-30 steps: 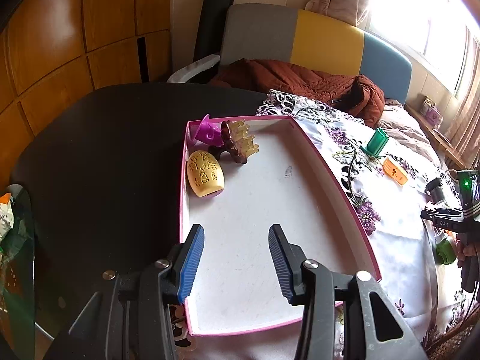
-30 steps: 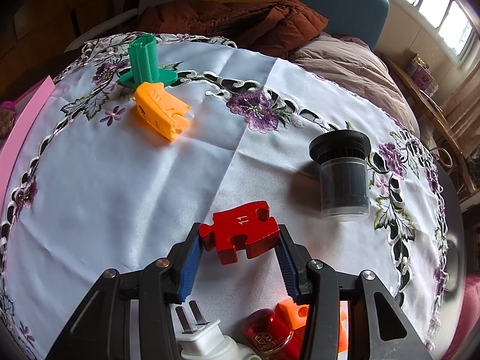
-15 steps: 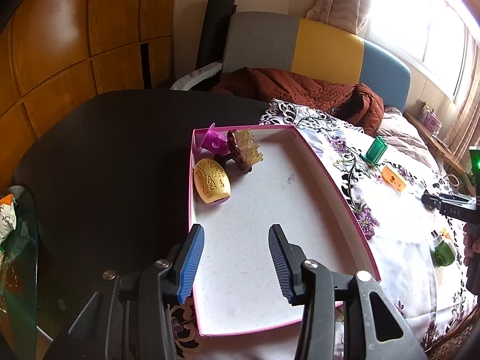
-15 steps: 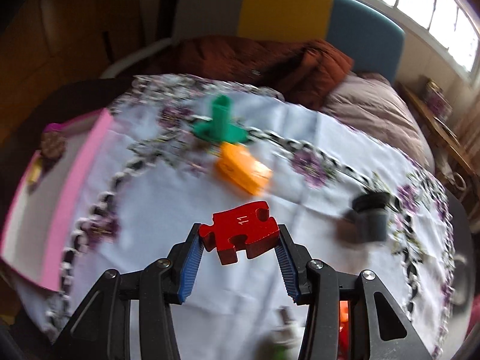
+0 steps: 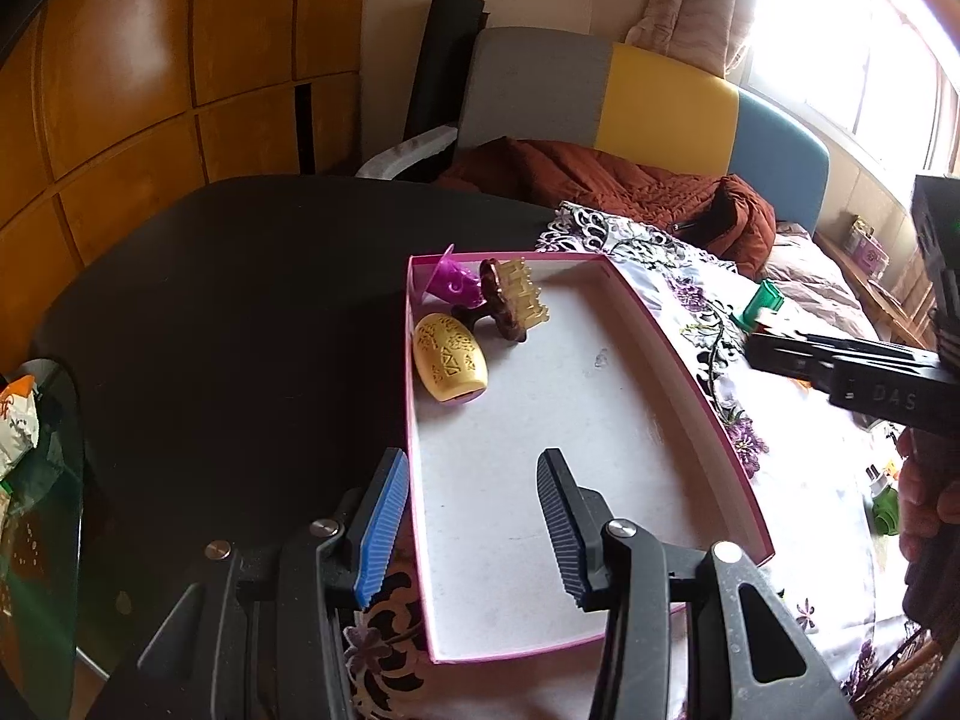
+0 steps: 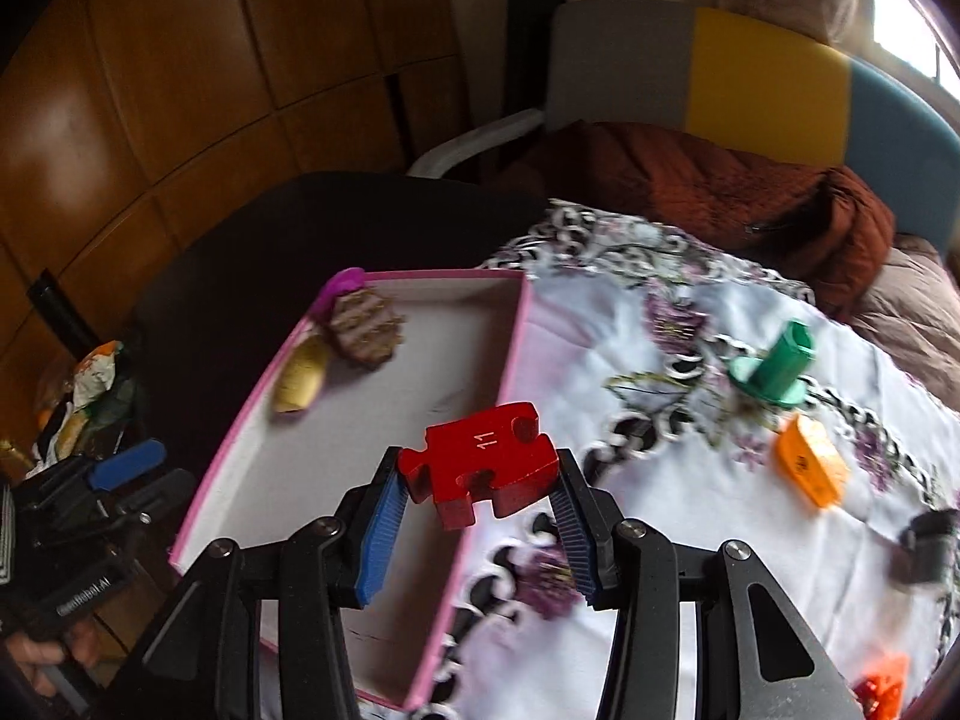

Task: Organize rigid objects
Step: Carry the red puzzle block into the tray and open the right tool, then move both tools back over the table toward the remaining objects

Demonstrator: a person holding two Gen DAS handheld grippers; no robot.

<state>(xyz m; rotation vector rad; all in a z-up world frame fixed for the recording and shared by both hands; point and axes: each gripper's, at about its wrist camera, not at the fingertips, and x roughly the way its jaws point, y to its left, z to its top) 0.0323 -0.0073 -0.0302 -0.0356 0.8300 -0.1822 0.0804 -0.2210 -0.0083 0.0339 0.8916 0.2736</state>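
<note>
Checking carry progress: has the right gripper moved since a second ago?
Yes. The right gripper, shut on the red puzzle piece, has swung left from mid-tablecloth to the pink tray's edge.

puzzle piece (image 6: 483, 468): red, white "11" | tray (image 5: 678, 336): pink rim, white floor | cloth (image 6: 690, 324): white, purple flowers | egg (image 5: 449, 356): yellow, patterned | peg (image 6: 774, 367): green | block (image 6: 810, 468): orange

Rust-brown quilt (image 5: 606, 186) on tricolour sofa (image 5: 660, 96)

Right tongs (image 6: 474, 525) clamped – left tongs (image 5: 474, 525) parted.
</note>
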